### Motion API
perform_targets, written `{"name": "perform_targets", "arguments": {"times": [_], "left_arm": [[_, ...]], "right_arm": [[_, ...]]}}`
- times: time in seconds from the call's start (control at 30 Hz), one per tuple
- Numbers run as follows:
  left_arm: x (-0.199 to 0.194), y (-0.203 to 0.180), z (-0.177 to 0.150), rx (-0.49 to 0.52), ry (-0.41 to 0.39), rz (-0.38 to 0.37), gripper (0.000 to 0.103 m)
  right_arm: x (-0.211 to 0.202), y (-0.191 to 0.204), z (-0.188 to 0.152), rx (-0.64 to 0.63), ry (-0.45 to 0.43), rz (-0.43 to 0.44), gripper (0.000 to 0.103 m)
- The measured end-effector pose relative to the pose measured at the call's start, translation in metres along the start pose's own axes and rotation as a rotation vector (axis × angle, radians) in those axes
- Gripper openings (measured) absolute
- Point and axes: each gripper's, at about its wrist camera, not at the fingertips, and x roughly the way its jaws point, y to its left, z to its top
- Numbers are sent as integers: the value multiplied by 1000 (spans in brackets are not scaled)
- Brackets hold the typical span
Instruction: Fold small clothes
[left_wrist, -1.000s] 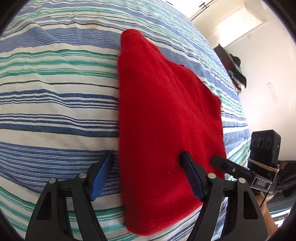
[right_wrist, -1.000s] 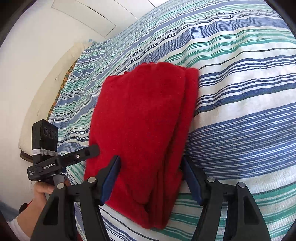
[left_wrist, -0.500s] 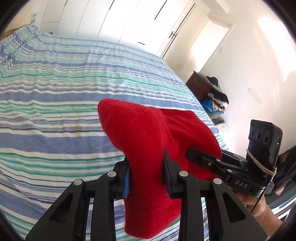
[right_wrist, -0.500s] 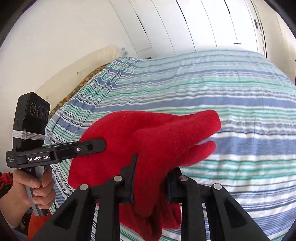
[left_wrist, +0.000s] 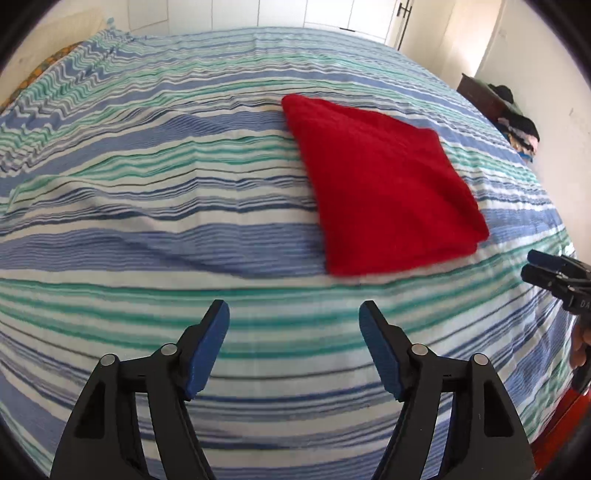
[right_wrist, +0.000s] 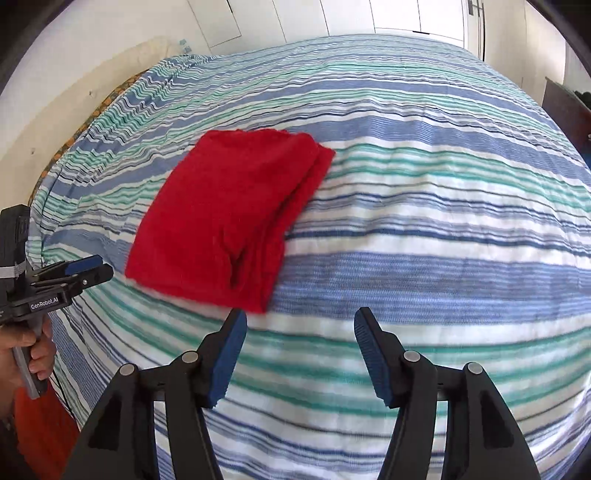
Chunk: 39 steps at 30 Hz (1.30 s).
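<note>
Red cloth (left_wrist: 384, 184) seen folded into a flat, roughly square packet, lying on striped bedsheet (left_wrist: 166, 192); stacked layer edges visible along its right side from right wrist view (right_wrist: 229, 218). Lay apart from both tools, nothing touching it. Left gripper (left_wrist: 293, 314) held over bare sheet, near side of cloth, jaws spread wide, nothing between blue pads (left_wrist: 207, 350). Right gripper (right_wrist: 299, 321) likewise spread, empty, left fingertip just short of cloth's near corner. Right gripper also glimpsed at right edge of left view (left_wrist: 554, 273), beside cloth's near right corner. Left gripper noted at left edge of right view (right_wrist: 70, 273), gripped by a hand (right_wrist: 26, 354). White closet doors (right_wrist: 369, 18) behind bed; dark dresser with piled clothes (left_wrist: 513, 122) by far right wall.
</note>
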Motion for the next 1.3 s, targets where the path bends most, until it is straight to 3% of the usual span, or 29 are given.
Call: {"name": "perform_targets", "arguments": {"times": [0.07,0.17,0.23,0.33,0.43,0.5,0.67,0.93,1.03,1.2,1.3], "left_arm": [[-27,-5,-30,66,-45,77,91],[-66,-15,-54,109,-124,194,99],[-87,-17,-60,89,-141,204,99],[-115,-16,-63,19,-125,216,99],[-139,-20,-72,16,-142,248,100],[-149,-23,-74,3,-112,272,99],[-169,-26,-83,-7,-52,206,99],[-190,-23,-93,-30,1,165,100],[-200,-25,-94,-12,2,167,100],[-209,-29,-98,-1,4,163,100],[-212,-30,-101,-3,-3,166,100]], "right_arm": [[-18,4,-36,-3,-7,-32,90],[-47,20,-75,3,-27,-75,95],[-64,37,-93,9,-41,-88,100],[-90,64,-108,27,-69,-104,102],[-116,85,-119,38,-94,-114,102],[-131,99,-121,22,-104,-128,102],[-169,135,-119,-87,-124,-193,102],[-200,173,-121,-155,-74,-194,102],[-204,184,-124,-185,-51,-201,102],[-215,195,-127,-168,-47,-135,102],[-224,202,-127,-178,-57,-175,102]]}}
